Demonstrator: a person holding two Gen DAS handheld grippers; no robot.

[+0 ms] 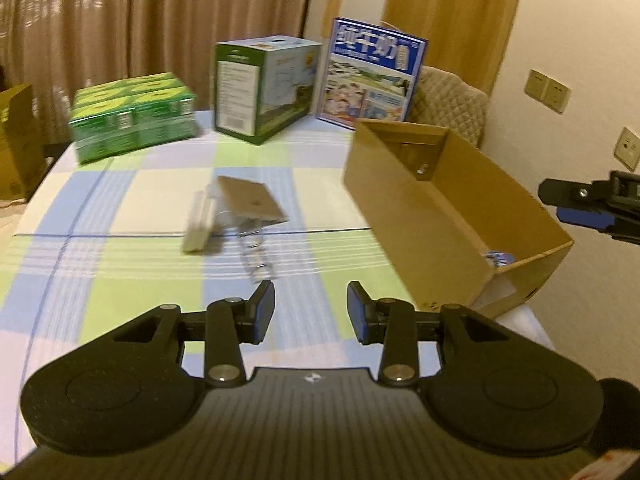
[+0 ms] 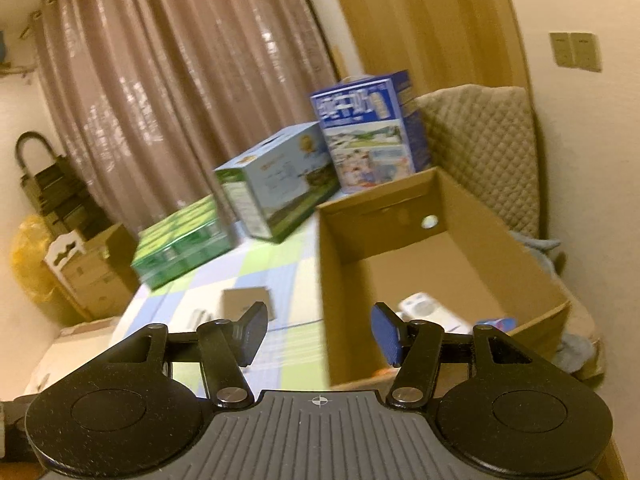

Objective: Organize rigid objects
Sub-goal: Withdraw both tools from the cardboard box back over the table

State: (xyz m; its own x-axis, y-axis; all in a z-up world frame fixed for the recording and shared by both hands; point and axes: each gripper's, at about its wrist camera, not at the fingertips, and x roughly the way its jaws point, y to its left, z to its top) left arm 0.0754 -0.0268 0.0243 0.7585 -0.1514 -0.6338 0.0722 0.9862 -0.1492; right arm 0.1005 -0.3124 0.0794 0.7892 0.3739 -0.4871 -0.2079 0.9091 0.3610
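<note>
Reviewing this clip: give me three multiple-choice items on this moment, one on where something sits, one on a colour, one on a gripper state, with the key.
1. Where is the white item?
A. inside the open cardboard box
B. on the green carton pack
C. in a gripper

2. What colour is the tall milk carton box at the back?
A. red
B. blue
C. black

3. The left hand-held gripper is:
A. shut on a bottle
B. open, empty
C. out of view

Key:
1 A, the white item lies on the floor of the open cardboard box.
2 B, the milk carton box has blue printing.
3 B, the left hand-held gripper has its fingers apart over the tablecloth.
</note>
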